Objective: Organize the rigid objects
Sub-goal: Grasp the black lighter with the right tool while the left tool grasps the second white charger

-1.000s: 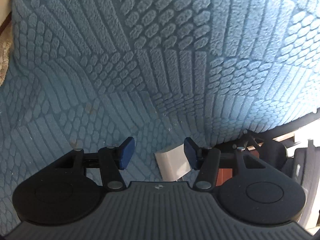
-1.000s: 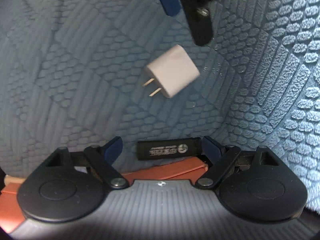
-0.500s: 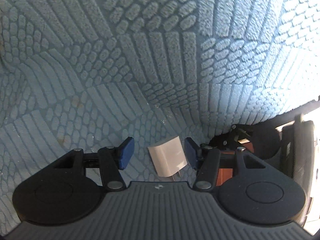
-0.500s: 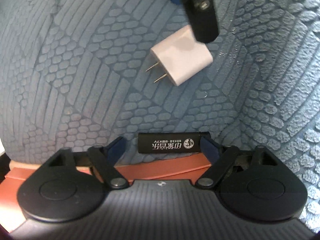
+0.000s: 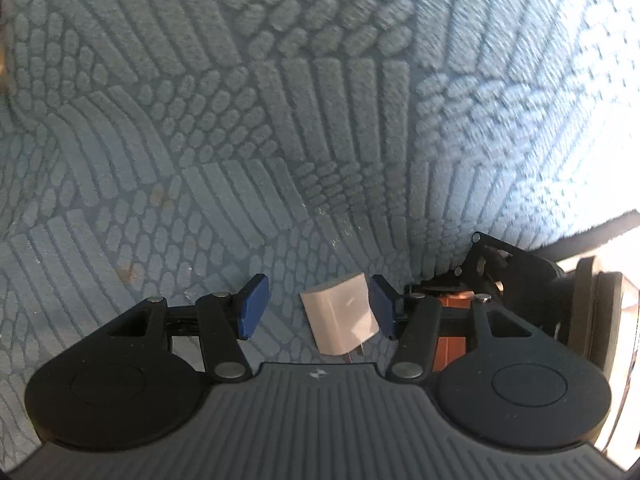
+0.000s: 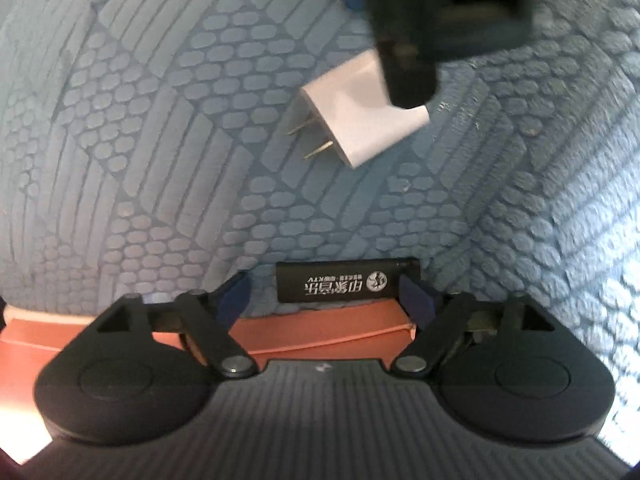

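A white charger plug (image 5: 340,320) lies on the blue textured mat (image 5: 280,120), prongs toward the camera. My left gripper (image 5: 318,306) straddles it; the right blue pad touches its side and the left pad stands clear, so it is open. In the right wrist view the same charger (image 6: 360,120) sits under a black finger (image 6: 408,76) of that gripper. A black lighter (image 6: 344,282) with white print lies at the mat's near edge. My right gripper (image 6: 326,298) has it between its jaws, which are opening, with a gap at the left pad.
An orange-red flat surface (image 6: 320,328) runs below the mat's near edge, just under the lighter. In the left wrist view the mat ends at the right in a dark edge (image 5: 592,232), with bright floor beyond and the right gripper's black linkage (image 5: 492,264) there.
The charger has turned and now sits further in between the left jaws. The right gripper has come down closer to the lighter, which looks larger between its pads.
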The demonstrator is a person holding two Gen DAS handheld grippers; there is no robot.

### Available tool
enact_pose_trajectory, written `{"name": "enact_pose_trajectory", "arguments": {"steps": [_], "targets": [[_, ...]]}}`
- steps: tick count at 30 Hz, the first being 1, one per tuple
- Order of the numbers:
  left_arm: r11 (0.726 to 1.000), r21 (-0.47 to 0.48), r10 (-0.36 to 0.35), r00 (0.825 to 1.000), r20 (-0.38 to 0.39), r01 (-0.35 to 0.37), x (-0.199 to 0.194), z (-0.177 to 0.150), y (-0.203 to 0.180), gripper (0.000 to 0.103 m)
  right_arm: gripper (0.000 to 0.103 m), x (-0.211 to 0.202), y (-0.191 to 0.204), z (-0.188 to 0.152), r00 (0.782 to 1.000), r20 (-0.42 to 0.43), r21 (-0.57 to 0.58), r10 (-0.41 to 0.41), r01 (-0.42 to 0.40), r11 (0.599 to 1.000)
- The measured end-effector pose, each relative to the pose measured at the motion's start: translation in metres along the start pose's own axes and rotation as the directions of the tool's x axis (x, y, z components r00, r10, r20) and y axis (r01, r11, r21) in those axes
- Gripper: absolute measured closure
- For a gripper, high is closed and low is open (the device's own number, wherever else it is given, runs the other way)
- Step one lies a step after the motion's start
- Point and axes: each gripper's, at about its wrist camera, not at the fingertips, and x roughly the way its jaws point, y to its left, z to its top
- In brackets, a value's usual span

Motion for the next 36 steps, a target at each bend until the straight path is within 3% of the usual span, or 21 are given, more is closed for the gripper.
{"name": "enact_pose_trajectory", "arguments": {"steps": [3, 7, 10, 15, 20, 23, 26, 31, 36], "targets": [[1.0, -0.025, -0.002, 1.0, 0.008, 0.003, -0.001, 0.002, 0.004, 0.042, 0.01, -0.004, -0.004, 0.008, 1.0, 0.014, 0.0, -0.005, 0.005, 1.0], [0.999, -0.051, 0.003, 1.0, 0.014, -0.002, -0.002, 0.005, 0.009, 0.042, 0.01, -0.002, -0.002, 0.021, 0.998, -0.006, -0.072, -0.069, 0.069, 0.995], [0.998, -0.06, 0.002, 1.0, 0.017, -0.001, -0.003, 0.005, 0.011, 0.042, 0.009, 0.004, 0.0, 0.024, 0.998, -0.037, -0.101, -0.045, 0.041, 0.994], [0.998, -0.064, 0.0, 1.0, 0.011, 0.001, -0.015, 0.009, 0.023, 0.042, 0.009, 0.008, -0.021, 0.034, 0.994, -0.1, -0.051, 0.034, -0.039, 0.998], [0.997, -0.074, -0.004, 1.0, 0.012, 0.005, -0.017, 0.009, 0.031, 0.042, 0.008, 0.016, -0.034, 0.037, 0.986, -0.116, -0.05, 0.118, -0.125, 0.991], [0.997, -0.074, -0.006, 1.0, 0.011, 0.007, -0.02, 0.01, 0.035, 0.042, 0.008, 0.016, -0.04, 0.034, 0.989, -0.071, -0.06, 0.132, -0.136, 0.989], [0.997, -0.071, -0.004, 1.0, 0.009, 0.005, -0.02, 0.013, 0.032, 0.042, 0.018, 0.009, -0.042, 0.031, 0.987, -0.029, -0.069, 0.156, -0.158, 0.985], [0.999, -0.042, 0.009, 1.0, -0.005, -0.009, -0.015, 0.012, 0.023, 0.042, 0.019, -0.005, -0.036, 0.031, 0.985, 0.009, -0.039, 0.173, -0.173, 0.984], [1.0, 0.009, 0.009, 1.0, -0.015, -0.009, -0.009, 0.005, 0.01, 0.041, 0.019, -0.012, -0.027, 0.023, 0.989, 0.037, 0.004, 0.141, -0.142, 0.99]]}}
